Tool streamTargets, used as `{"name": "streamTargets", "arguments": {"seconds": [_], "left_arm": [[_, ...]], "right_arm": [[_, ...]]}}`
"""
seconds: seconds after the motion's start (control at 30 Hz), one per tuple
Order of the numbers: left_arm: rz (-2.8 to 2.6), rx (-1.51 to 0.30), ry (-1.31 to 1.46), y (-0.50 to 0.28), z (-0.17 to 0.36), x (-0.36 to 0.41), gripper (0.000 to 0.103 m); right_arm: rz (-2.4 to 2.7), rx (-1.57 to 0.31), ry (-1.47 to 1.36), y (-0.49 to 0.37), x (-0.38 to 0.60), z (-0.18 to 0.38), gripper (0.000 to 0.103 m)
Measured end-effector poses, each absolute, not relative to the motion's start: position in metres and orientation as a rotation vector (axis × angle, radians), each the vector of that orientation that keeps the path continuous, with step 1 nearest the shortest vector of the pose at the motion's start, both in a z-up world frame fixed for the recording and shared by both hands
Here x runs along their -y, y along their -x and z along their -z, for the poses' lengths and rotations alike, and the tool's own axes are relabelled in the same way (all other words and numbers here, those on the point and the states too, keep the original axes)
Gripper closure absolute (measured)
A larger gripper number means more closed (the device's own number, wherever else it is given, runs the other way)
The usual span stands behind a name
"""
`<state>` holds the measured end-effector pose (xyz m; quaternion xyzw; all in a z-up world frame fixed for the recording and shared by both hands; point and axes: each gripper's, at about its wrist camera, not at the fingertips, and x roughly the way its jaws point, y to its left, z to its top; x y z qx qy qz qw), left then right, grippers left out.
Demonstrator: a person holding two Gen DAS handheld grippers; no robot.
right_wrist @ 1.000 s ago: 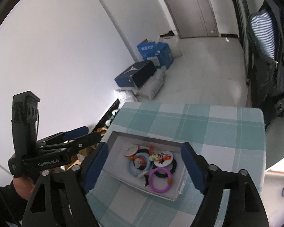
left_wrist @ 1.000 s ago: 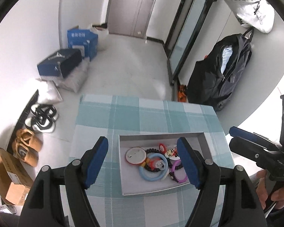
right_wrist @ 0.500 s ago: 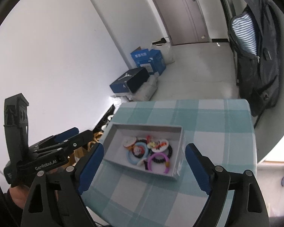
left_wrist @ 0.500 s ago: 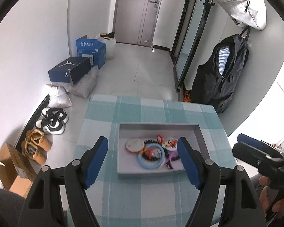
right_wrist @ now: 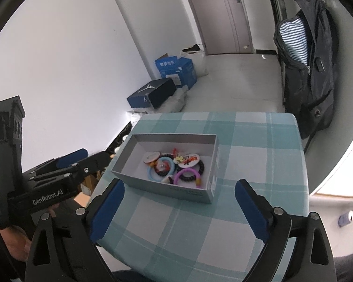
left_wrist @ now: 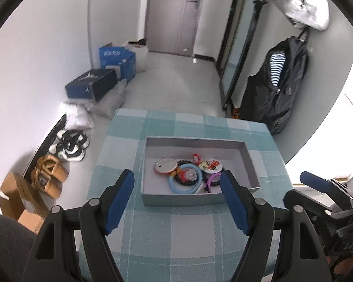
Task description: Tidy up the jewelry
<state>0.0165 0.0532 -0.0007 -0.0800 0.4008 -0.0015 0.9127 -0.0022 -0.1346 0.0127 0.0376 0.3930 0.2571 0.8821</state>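
I hold both grippers back from the near edge of the checked table (left_wrist: 200,230), above a grey box (left_wrist: 195,198) that sits around the middle of the cloth. My left gripper (left_wrist: 177,202) has its blue pads spread wide with nothing between them; my right gripper (right_wrist: 180,208) is likewise wide apart and empty. All the jewelry I can see lies heaped in the box, toward its near wall: a light blue ring (left_wrist: 185,182), a purple ring (right_wrist: 188,176), a dark beaded bracelet (right_wrist: 200,165) and two round badges, a white one (left_wrist: 165,165) on the left and a printed one (right_wrist: 188,159) on the right, some overlapping. No piece lies out on the cloth. By my reading the gathering is done and little is left, unless the tangled pile is still to be sorted inside the box. I cannot tell how many small pieces sit under the rings.
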Motion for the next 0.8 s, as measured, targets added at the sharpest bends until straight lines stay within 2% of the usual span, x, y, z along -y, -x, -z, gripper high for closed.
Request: {"name": "streamTargets", "arguments": {"seconds": [0.8], "left_arm": [[0.039, -0.834, 0.138, -0.0187, 0.0059, -0.0462, 0.031]], "right_arm": [[-0.535, -0.804, -0.091, -0.0015, 0.1368, -0.0106, 0.007]]}}
